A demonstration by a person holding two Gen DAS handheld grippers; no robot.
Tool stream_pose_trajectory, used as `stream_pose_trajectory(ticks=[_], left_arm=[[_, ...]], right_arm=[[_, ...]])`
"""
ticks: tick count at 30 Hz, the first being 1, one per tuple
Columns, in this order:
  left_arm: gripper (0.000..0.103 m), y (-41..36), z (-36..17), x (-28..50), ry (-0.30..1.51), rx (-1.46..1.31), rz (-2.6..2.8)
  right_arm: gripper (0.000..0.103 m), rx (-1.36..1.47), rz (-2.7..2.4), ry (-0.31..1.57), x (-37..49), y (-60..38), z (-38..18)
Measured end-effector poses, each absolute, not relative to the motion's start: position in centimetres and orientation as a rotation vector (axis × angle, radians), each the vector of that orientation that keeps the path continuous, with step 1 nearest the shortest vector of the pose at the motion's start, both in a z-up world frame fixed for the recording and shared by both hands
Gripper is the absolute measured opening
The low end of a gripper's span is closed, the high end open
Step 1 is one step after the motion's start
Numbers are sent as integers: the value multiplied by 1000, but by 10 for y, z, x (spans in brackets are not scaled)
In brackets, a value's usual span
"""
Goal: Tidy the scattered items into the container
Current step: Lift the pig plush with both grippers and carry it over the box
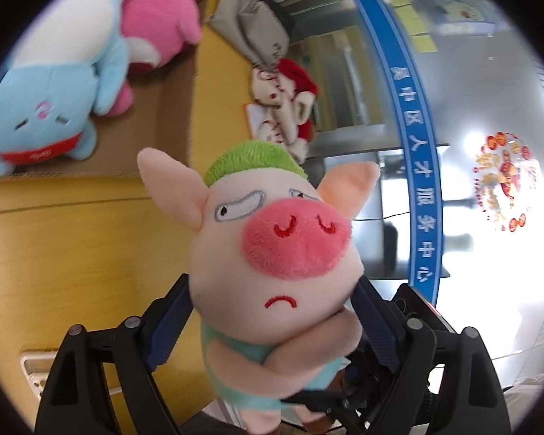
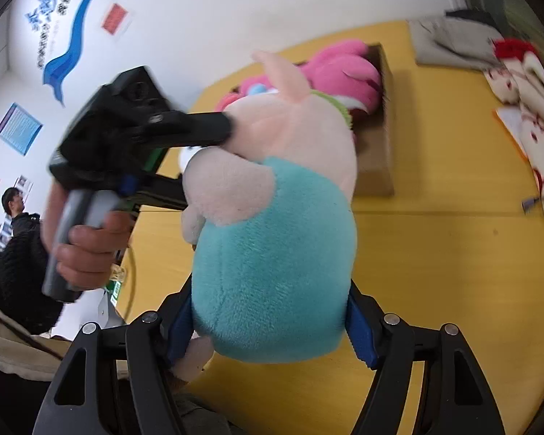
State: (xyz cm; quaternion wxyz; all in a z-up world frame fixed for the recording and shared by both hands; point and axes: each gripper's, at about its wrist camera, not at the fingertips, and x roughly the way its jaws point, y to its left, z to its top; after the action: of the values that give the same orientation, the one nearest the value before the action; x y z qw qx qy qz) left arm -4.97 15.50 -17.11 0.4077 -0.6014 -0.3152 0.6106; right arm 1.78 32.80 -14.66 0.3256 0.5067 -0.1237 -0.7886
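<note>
The right gripper (image 2: pixel 270 311) pinches the pig plush (image 2: pixel 272 239), which the spread left gripper (image 1: pixel 272 311) straddles, blocking the cardboard box (image 2: pixel 379 166).

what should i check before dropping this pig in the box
1. Right gripper jaws clamped on the pig plush at its teal body: ok.
2. Left gripper jaws flank the pig's head; firm hold: cannot tell.
3. Cardboard box open on top: ok.
4. Room left in the box beside the blue plush and pink plush: cannot tell.
5. Everything else tidied: not ok, the white-and-red plush lies on the table outside the box.
</note>
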Motion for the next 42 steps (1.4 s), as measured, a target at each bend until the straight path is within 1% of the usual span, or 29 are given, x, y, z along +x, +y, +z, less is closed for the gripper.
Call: stream_pose_trajectory(ticks=[4, 5, 7, 10, 16, 19, 21, 26, 30, 34, 42], left_arm=[[87, 149, -161, -50, -841, -1468, 1531], [85, 146, -156, -50, -845, -1455, 1535], [78, 142, -145, -49, -833, -1436, 1554], [73, 134, -121, -52, -790, -1436, 1609], [73, 116, -59, -62, -702, -1395, 1731], [73, 108, -26, -74, -667, -1364, 1779], [73, 108, -4, -83, -613, -1333, 1821], [73, 113, 26, -120, -512, -1308, 1887], [73, 125, 27, -153, -466, -1318, 1905], [71, 139, 9, -182, -421, -1375, 1890], [71, 159, -76, -214, -410, -1555, 1827]], right_arm=[[75, 1296, -2085, -292, 16, 322, -125], [75, 1289, -2087, -274, 15, 320, -120], [75, 1273, -2091, -232, 17, 318, -111], [75, 1255, -2096, -185, 16, 309, -96], [75, 1215, -2114, -165, 12, 287, -55], [75, 1158, -2131, -158, 3, 277, -31], [75, 1111, -2144, -136, -8, 271, -15], [75, 1050, -2163, -117, -50, 263, -2], [75, 1061, -2155, -142, -94, 264, -8], [75, 1113, -2137, -189, -130, 267, -25], [75, 1280, -2050, -267, -169, 275, -109]])
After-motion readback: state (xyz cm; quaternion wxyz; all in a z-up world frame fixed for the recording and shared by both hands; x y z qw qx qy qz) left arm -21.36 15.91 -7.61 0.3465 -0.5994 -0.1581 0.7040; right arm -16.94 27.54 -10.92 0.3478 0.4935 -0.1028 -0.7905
